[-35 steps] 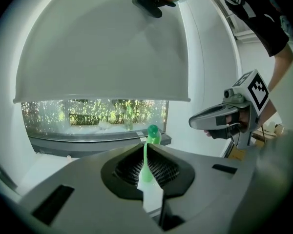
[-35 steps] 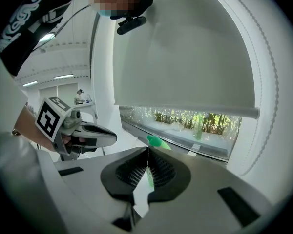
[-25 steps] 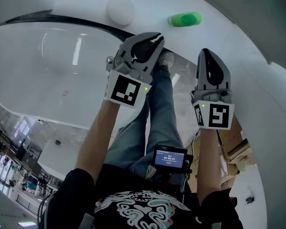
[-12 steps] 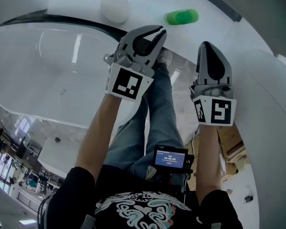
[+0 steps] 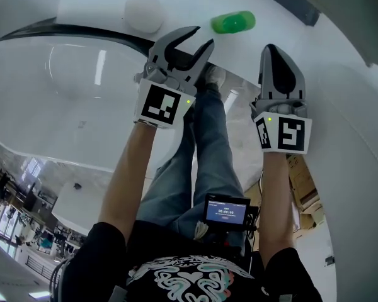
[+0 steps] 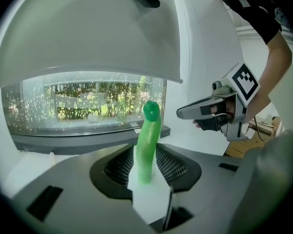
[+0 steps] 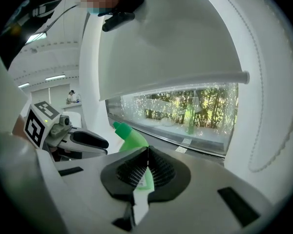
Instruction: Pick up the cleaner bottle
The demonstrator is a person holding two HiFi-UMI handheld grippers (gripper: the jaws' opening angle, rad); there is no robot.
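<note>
Left hand-held gripper (image 5: 201, 36) — jaws just opened, released, nothing between them. Green plastic cleaner bottle (image 5: 232, 22) sits at its 1 o'clock on the white table (image 5: 321, 74), apart. Right hand-held gripper (image 5: 272, 49) — clenched, empty.

One cleaner bottle (image 5: 232, 22); one white ball (image 5: 143, 11); two tools: left tool (image 5: 201, 36), right tool (image 5: 273, 49).

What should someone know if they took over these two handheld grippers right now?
Left gripper: jaws have just been opening, nothing between them, pointed toward the bottle.
Right gripper: shut and empty, beside the left one.
Bottle: green, on the white ledge ahead of both grippers, untouched.
Done: nothing gripped yet.
Left to do: probably reach forward, close the open jaws on the bottle and lift it.
</note>
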